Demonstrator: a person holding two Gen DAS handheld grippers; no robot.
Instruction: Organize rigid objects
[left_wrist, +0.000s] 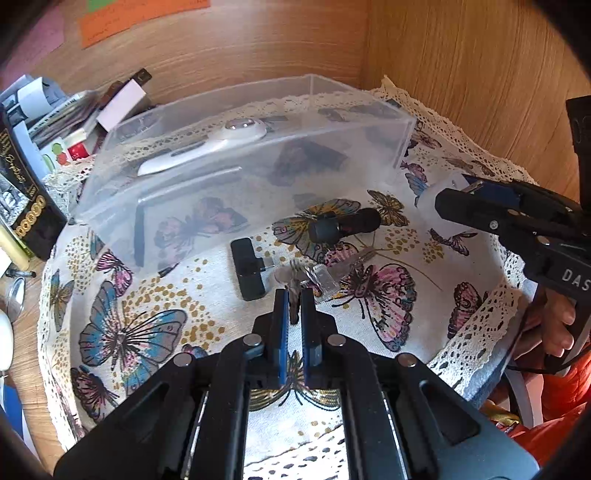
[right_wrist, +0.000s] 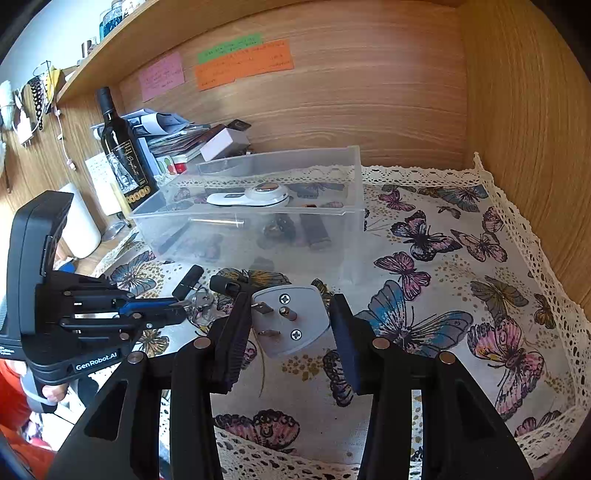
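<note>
A clear plastic bin (left_wrist: 402, 129) (right_wrist: 354, 206) stands on the butterfly cloth; inside lie a white handheld device (left_wrist: 207, 147) (right_wrist: 251, 195) and dark items. My left gripper (left_wrist: 294, 299) (right_wrist: 177, 308) is shut on a bunch of keys (left_wrist: 293, 280) on the cloth. A black T-shaped piece (left_wrist: 247, 267) and a black cylinder (left_wrist: 343, 223) lie beside it. My right gripper (right_wrist: 291, 317) (left_wrist: 441, 199) is shut on a white plug adapter (right_wrist: 291, 321) (left_wrist: 447, 186), held above the cloth with its pins facing the camera.
A dark wine bottle (right_wrist: 122, 147) (left_wrist: 22, 192), stacked papers and small boxes (right_wrist: 184, 136) stand left of the bin. Wooden walls (right_wrist: 517, 129) close the back and right. A lace cloth edge (right_wrist: 535, 236) runs along the right.
</note>
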